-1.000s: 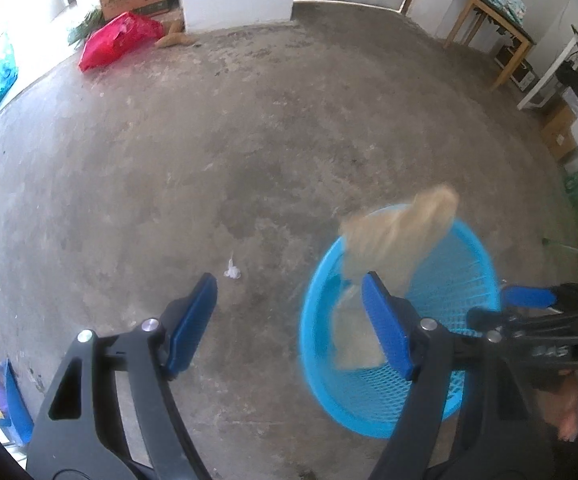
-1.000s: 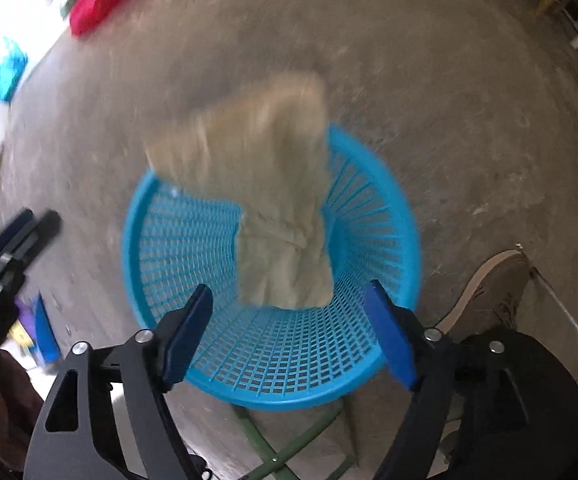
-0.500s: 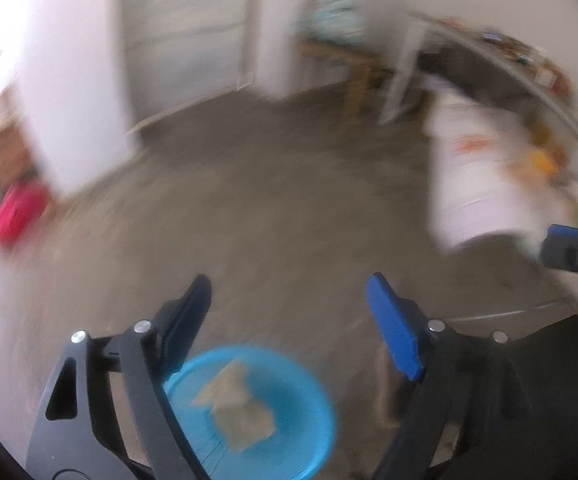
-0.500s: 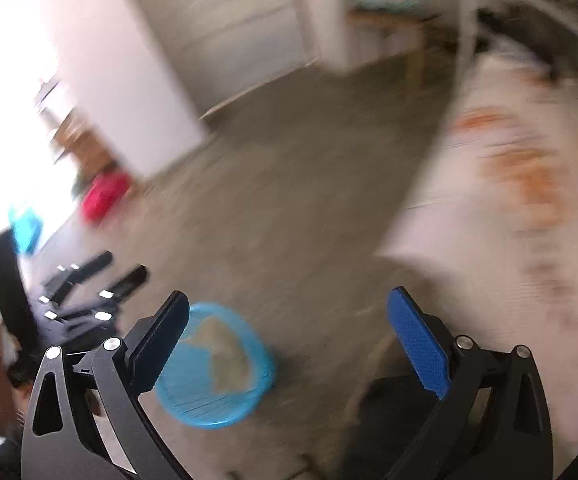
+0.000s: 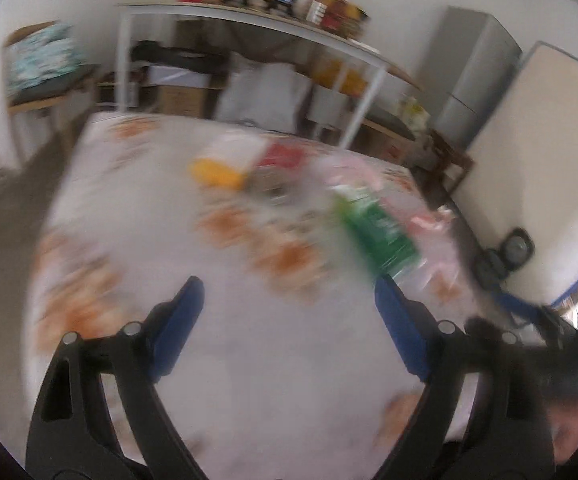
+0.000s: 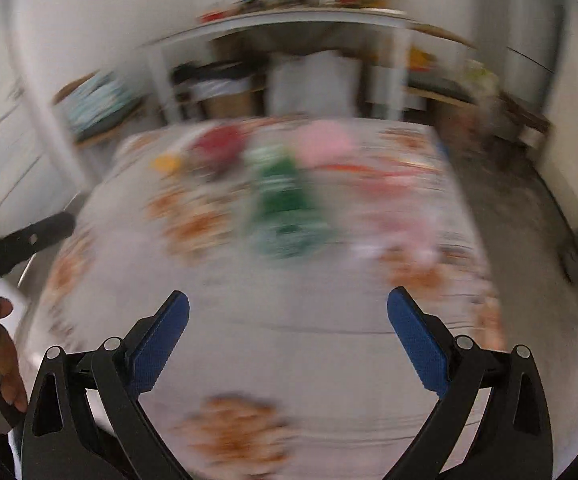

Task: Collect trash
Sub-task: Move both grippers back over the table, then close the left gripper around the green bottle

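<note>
Blurred green packet (image 6: pixel 285 208) on patterned table (image 6: pixel 289 340), beyond wide-apart, empty jaws.

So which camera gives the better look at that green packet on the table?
The left wrist view: the green packet is less smeared there and its edges show. The right wrist view shows it only as a green blur.

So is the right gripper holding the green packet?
No, the right gripper has nothing between its blue pads, and the green packet lies farther off on the table.
</note>
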